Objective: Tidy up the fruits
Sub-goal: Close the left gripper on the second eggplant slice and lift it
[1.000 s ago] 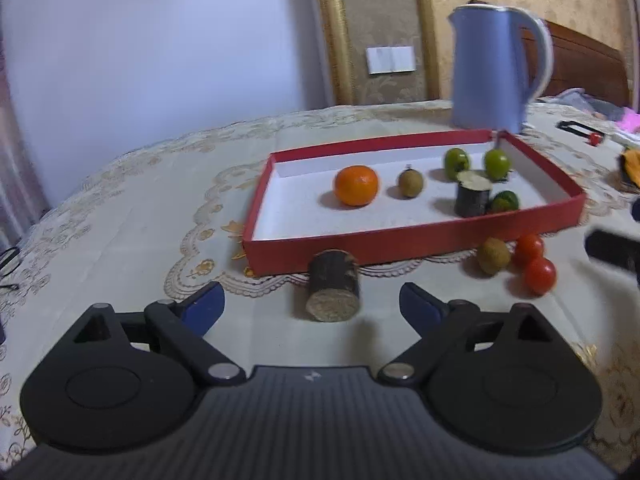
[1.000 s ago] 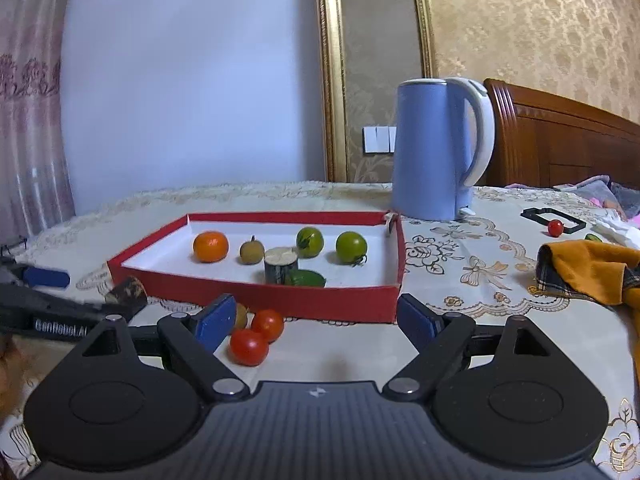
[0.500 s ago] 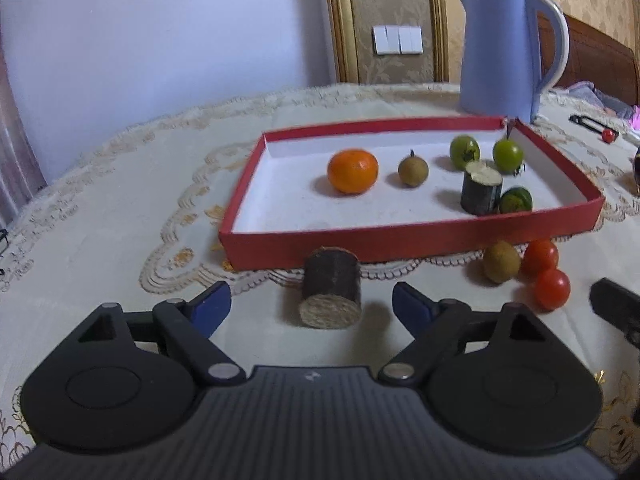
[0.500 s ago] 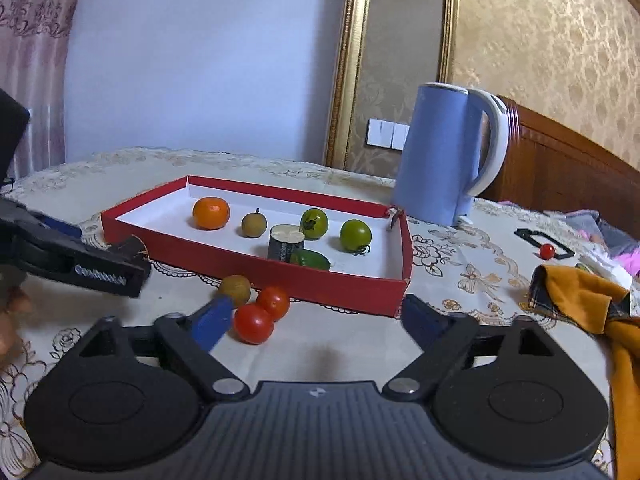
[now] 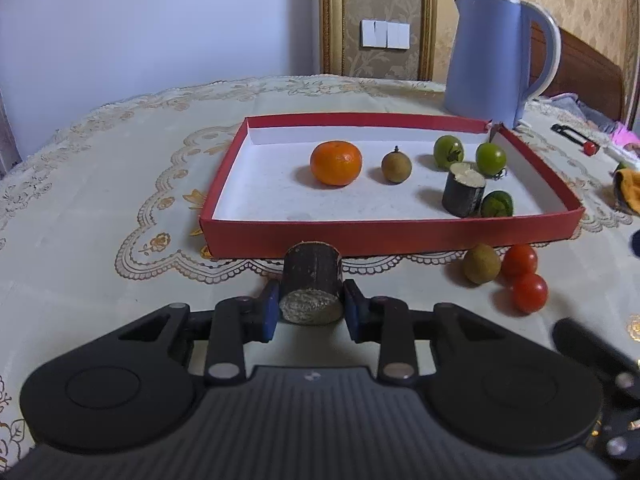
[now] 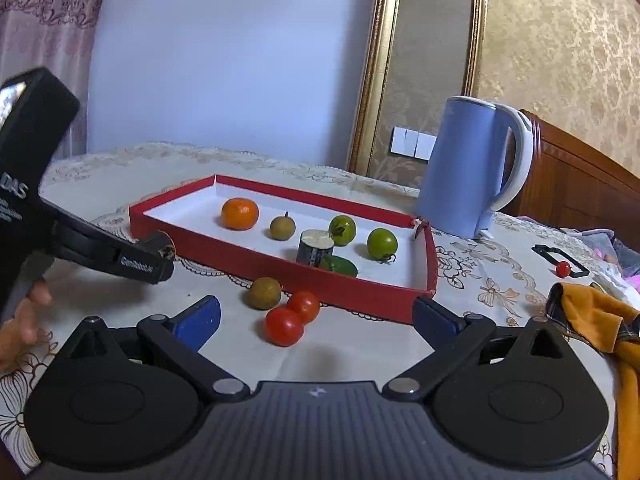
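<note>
My left gripper (image 5: pixel 311 312) is shut on a dark sugarcane piece (image 5: pixel 312 280) just in front of the red tray (image 5: pixel 384 232); both show at the left of the right wrist view (image 6: pixel 160 246). The tray holds an orange (image 5: pixel 336 162), a brown longan (image 5: pixel 396 166), two green tomatoes (image 5: pixel 448 152), a second sugarcane piece (image 5: pixel 464 190) and a green fruit (image 5: pixel 497 204). A brown fruit (image 6: pixel 263 293) and two red tomatoes (image 6: pixel 294 318) lie on the cloth in front of the tray. My right gripper (image 6: pixel 316 318) is open and empty, just short of the red tomatoes.
A blue kettle (image 6: pixel 468 168) stands behind the tray's right end. An orange cloth (image 6: pixel 592 316) lies at the right, with a small red tomato (image 6: pixel 563 268) on a black object beyond it. The table has a patterned cream tablecloth (image 5: pixel 100 184).
My left gripper moved forward and shut on the sugarcane piece in front of the tray. My right gripper moved closer to the red tomatoes and stayed open.
</note>
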Demonstrator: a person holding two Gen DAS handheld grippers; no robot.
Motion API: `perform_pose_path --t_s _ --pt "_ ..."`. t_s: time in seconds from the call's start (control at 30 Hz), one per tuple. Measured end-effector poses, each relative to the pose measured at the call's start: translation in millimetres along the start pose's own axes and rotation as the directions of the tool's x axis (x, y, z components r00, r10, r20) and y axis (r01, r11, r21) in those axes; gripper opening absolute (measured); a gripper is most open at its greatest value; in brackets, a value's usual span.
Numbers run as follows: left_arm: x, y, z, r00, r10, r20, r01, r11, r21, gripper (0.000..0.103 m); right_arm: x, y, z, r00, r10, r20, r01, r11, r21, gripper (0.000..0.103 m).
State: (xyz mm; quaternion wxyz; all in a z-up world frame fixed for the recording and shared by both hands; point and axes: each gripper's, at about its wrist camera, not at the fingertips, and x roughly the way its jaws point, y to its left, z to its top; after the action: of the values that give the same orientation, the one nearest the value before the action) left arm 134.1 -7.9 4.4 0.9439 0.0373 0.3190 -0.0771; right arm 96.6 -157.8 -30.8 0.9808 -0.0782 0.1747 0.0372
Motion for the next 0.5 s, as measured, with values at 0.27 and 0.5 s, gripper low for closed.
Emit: perform_pose_path --t_s 0.27,0.5 --pt "-9.9 3.9 -2.6 0.999 0.031 0.030 -0.031 1.000 0.005 0.030 10.1 3.2 1.0 0.999 0.009 -0.041 -0.009 1.000 0.013 0.097" --pt "-18.4 4.3 -3.0 0.998 0.040 0.050 -0.041 0.999 0.008 0.031 24.0 0.3 2.4 0.993 0.047 -0.111 -0.043 0.998 0.036 0.070"
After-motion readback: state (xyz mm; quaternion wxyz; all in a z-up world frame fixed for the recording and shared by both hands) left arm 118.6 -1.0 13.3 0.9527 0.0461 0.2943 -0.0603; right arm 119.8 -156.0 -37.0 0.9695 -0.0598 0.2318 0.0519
